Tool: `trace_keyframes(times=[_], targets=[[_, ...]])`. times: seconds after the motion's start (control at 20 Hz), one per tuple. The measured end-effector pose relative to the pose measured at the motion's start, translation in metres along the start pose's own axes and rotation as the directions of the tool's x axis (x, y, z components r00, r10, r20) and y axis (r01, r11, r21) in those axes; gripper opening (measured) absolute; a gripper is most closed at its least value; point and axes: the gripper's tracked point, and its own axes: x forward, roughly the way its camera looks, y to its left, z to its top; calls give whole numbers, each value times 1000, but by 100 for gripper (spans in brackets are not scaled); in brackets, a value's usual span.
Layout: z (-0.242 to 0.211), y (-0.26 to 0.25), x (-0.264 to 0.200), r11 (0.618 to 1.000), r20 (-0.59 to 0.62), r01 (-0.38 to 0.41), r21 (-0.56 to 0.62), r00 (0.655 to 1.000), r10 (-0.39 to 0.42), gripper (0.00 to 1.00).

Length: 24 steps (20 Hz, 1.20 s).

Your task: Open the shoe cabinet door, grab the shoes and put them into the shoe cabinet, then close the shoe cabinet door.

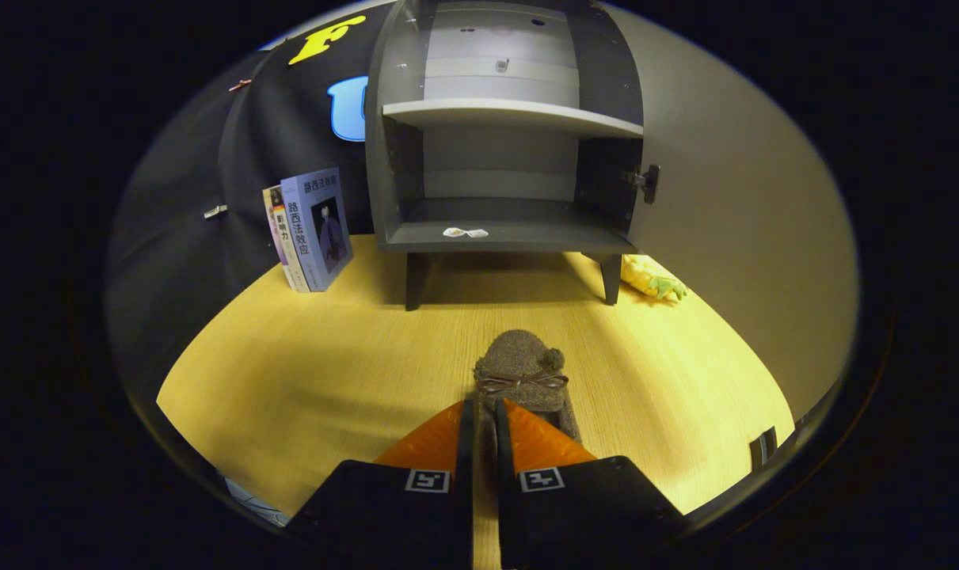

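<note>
gripper [480, 419]: fingers nearly closed, apparently pinching shoe [523, 372] | shoe cabinet [511, 119] beyond, door [732, 222] open

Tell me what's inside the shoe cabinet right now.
The shoe cabinet stands open. Its upper shelf looks bare; the bottom shelf holds only a small white tag. No shoe is inside: the brown slipper is pinched by its heel in the tongs. The top compartment's upper part is cut off.

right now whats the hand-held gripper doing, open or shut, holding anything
hand-held gripper: fingers nearly together, shut on the heel of the brown shoe, which points toward the open shoe cabinet.
</note>
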Motion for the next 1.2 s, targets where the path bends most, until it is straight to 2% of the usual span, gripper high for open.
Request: trace_keyframes(times=[0.3, 0.6, 1.2], targets=[[-28, 0, 21, 1000, -84, 17, 4, 996, -16, 17], [-35, 2, 50, 1000, -122, 25, -4, 992, -25, 17], [-28, -1, 84, 1000, -105, 20, -23, 994, -22, 17]])
